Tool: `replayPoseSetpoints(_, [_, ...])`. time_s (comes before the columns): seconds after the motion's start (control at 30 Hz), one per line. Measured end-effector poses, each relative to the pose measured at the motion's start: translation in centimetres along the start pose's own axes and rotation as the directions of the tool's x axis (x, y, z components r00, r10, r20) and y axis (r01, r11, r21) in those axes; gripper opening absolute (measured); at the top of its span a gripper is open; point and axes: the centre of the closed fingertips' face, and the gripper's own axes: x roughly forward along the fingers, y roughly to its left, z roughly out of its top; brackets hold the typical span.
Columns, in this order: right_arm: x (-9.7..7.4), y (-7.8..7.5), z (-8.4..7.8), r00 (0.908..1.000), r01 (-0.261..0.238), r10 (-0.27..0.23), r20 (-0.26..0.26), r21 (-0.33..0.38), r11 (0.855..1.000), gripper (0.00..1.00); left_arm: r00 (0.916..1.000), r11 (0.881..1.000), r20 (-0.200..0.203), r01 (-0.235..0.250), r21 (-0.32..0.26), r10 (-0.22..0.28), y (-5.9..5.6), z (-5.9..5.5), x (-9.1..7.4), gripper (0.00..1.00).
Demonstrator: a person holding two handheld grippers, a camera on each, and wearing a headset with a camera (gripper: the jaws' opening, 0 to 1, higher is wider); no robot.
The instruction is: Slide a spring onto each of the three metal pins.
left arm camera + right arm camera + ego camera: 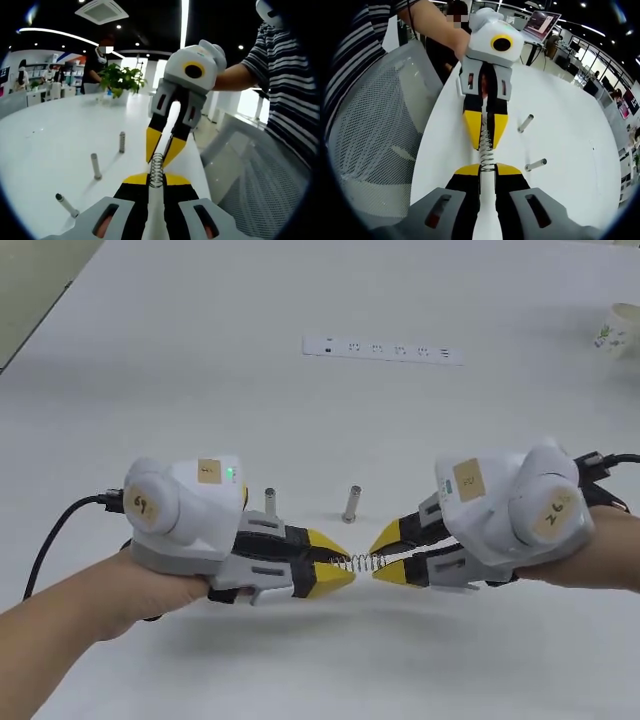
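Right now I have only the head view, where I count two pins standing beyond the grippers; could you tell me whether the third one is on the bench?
Observer: Yes. The left gripper view shows three on the white table: a far pin, a middle pin and a near pin, which lies to the left of the left gripper.
Operator: Thank you. Does that gripper really pinch the spring?
Observer: In its own view, both yellow tips press against the spring, one on each side.
Operator: And the other end, please?
Observer: In the right gripper view, the right gripper has its tips closed on that end, and the coils run straight across to the left gripper.
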Motion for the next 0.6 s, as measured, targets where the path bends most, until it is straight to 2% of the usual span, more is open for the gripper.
replayPoseSetpoints(0.43, [-0.5, -0.2, 1.0, 0.9998, -0.013, 0.012, -0.016, -0.055, 0.998, 0.07, 0.9998, 1.0, -0.021, 0.0, 0.011, 0.0, 0.2, -0.5, -0.2, 0.02])
replayPoseSetpoints(0.6, [-0.8, -0.3, 1.4, 0.9996, -0.025, 0.025, -0.013, -0.054, 0.998, 0.07, 0.9998, 1.0, -0.02, 0.003, 0.01, -0.003, 0.3, -0.5, -0.3, 0.02])
